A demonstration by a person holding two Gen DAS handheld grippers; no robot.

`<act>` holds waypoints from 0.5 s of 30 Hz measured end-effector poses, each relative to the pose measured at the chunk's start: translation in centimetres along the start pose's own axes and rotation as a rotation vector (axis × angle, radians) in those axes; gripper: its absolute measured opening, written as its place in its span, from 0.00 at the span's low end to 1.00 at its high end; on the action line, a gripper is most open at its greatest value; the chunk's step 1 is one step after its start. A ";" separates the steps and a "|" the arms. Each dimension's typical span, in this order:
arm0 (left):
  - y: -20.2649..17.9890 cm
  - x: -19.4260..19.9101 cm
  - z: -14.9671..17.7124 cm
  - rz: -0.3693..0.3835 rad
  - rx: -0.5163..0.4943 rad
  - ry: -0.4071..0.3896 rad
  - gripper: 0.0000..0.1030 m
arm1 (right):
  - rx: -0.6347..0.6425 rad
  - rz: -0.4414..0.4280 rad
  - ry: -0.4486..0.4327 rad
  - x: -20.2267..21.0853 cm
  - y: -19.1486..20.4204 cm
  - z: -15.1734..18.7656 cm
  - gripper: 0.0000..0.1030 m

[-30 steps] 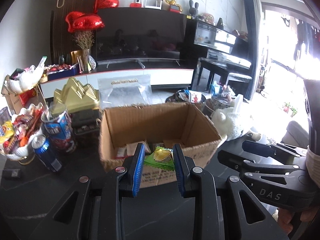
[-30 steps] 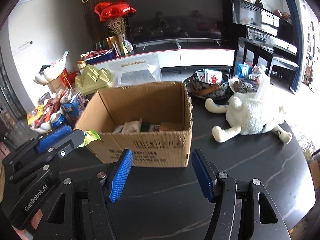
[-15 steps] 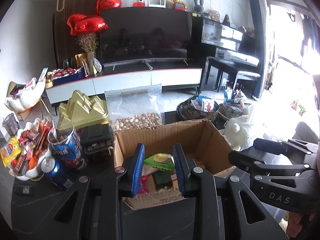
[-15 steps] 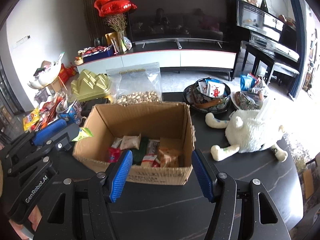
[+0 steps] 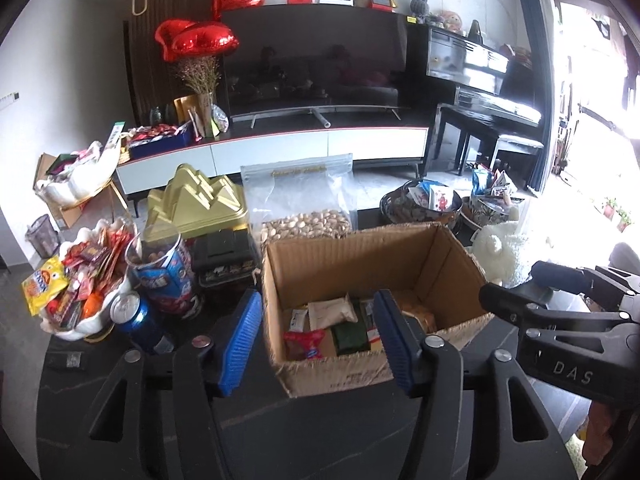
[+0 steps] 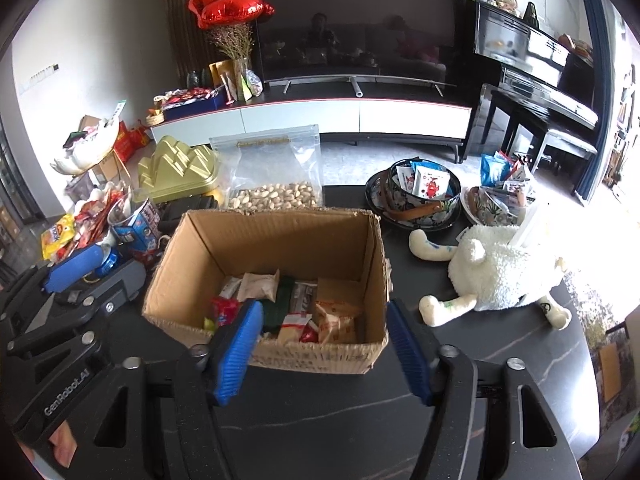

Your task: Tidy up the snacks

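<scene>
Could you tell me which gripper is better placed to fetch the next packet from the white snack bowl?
Left, probably. The left gripper is open and empty, and the white snack bowl lies on its side of the cardboard box. The right gripper, also open, faces the box.

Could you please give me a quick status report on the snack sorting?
Left gripper just opened, empty; right gripper open, empty. Cardboard box holds packets. Nothing blocking.
</scene>
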State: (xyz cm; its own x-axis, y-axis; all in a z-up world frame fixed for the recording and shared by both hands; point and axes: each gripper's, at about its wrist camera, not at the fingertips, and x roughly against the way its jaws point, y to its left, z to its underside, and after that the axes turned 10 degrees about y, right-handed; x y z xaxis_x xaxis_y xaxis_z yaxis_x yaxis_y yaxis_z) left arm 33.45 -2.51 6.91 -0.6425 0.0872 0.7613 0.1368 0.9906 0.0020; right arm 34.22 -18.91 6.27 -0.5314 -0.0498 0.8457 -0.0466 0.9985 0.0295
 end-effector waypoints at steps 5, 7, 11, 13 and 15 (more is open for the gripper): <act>0.3 1.9 2.2 -0.024 0.012 -0.028 0.63 | 0.008 -0.001 -0.040 1.5 0.3 1.9 0.71; 0.4 2.6 2.9 -0.036 0.018 -0.036 0.65 | 0.008 0.008 -0.063 2.2 0.5 2.7 0.74; 0.7 4.5 4.5 -0.056 0.040 -0.072 0.76 | 0.001 0.017 -0.123 4.0 0.6 4.6 0.79; 0.7 5.4 5.3 -0.066 0.044 -0.093 0.81 | -0.007 0.020 -0.159 5.0 0.6 5.7 0.82; 0.6 6.4 6.1 -0.081 0.041 -0.114 0.86 | -0.008 0.027 -0.191 5.8 0.7 7.0 0.83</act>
State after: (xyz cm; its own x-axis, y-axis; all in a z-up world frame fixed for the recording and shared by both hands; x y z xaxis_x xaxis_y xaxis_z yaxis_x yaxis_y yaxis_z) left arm 24.88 -0.70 7.82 -0.7322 0.0162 0.6809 0.0517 0.9982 0.0319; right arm 25.21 -18.62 7.51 -0.6834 -0.0260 0.7296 -0.0237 0.9996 0.0134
